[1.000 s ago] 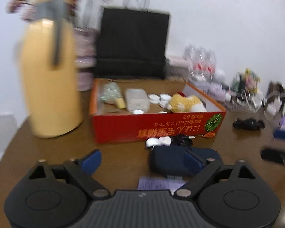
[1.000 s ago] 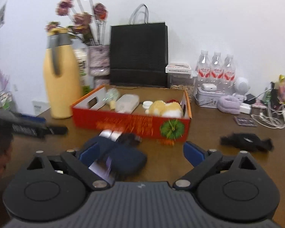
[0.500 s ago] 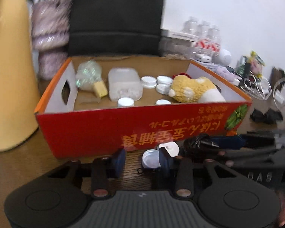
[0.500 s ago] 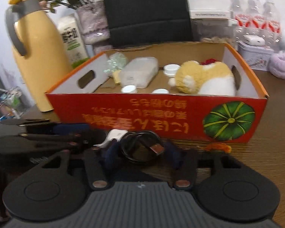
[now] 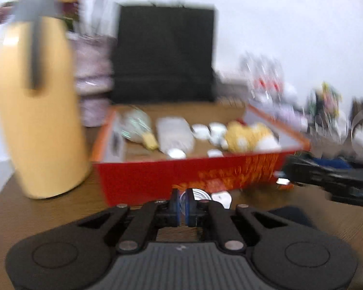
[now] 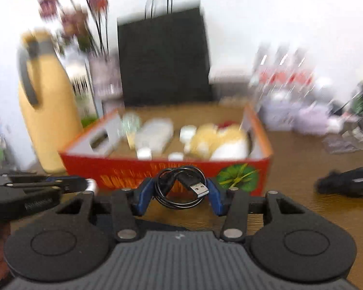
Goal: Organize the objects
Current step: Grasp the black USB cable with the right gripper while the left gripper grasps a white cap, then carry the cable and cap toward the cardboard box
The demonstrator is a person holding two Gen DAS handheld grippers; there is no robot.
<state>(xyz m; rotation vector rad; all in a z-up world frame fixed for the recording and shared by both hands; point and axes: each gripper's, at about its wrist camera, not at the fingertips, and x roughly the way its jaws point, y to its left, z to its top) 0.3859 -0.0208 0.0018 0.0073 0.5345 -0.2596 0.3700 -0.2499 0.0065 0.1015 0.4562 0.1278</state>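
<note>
Two blurred fisheye views look along hand-held grippers over a brown wooden table (image 6: 302, 207). In the right wrist view, the right gripper (image 6: 179, 189) has its blue-padded jaws at a middling width, clamped on either side of a coiled black USB cable (image 6: 179, 186) whose silver plug points right; the jaws have just been closing onto it. The coil hangs in front of the near wall of a red cardboard box with orange lettering and a green pumpkin picture (image 6: 242, 176).

Only the left wrist view shows the left gripper (image 5: 180, 203) from behind: its blue pads are drawn almost together, pinching a small round white-and-silver lid (image 5: 193, 194) on edge, just before the box's near wall. A second white lid (image 5: 221, 197) lies on the table beside it.

Both views show the box holding a yellow-and-white plush toy (image 6: 220, 140), a clear plastic container (image 5: 174, 135) and small white caps. A tall yellow thermos jug with a grey handle (image 5: 38, 111) stands left of the box, and a black paper bag (image 6: 164, 58) stands behind it
</note>
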